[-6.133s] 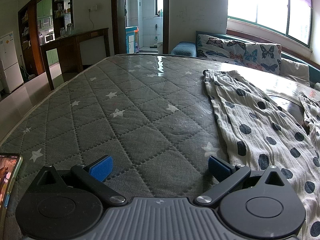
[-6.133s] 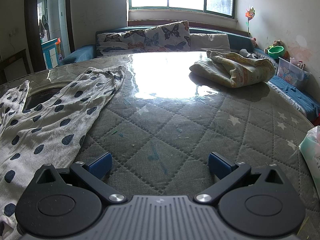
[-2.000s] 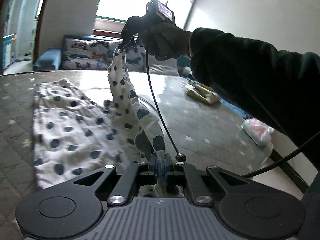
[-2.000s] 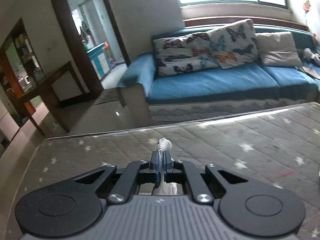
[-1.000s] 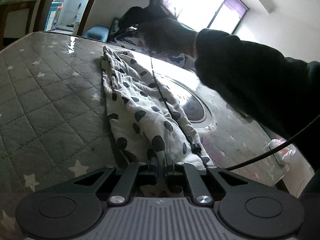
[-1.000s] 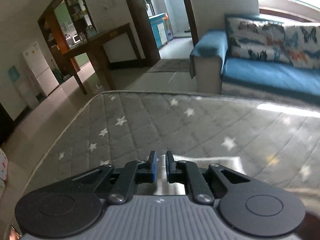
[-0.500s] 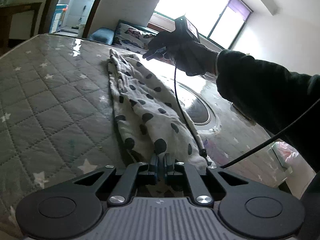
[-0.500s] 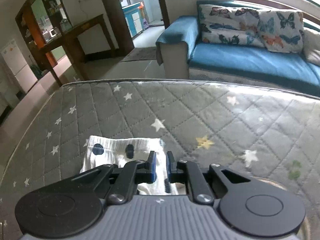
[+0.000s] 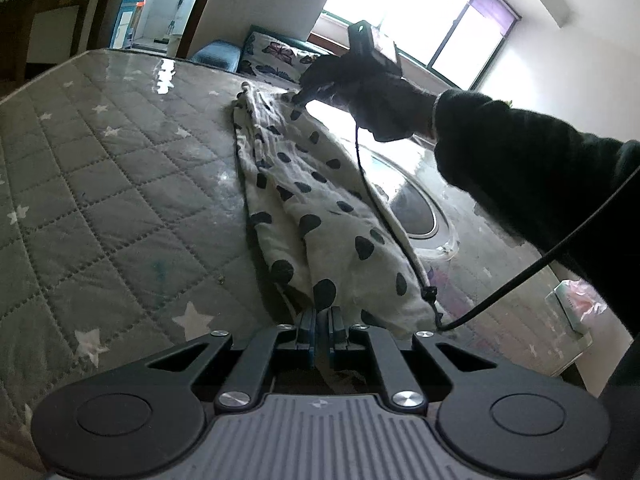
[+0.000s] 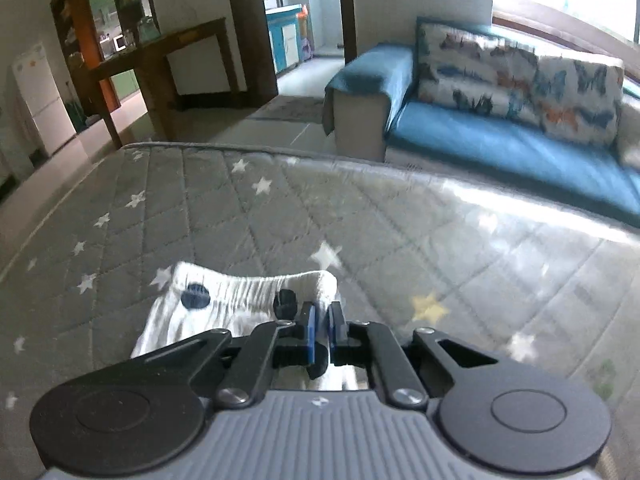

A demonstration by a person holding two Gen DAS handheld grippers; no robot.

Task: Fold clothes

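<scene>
On the gray tabletop [image 9: 120, 184] lies the spotted cloth [image 9: 320, 216], long and thin, stretching away from the left gripper [image 9: 322, 330] toward the right gripper [image 10: 320, 330]. Left fingers [image 9: 306, 328] are pinched shut on the near end. Right fingers [image 10: 308, 332] have just been closing and now pinch the far end. Each hand has one end, so I think the ends can meet.
</scene>
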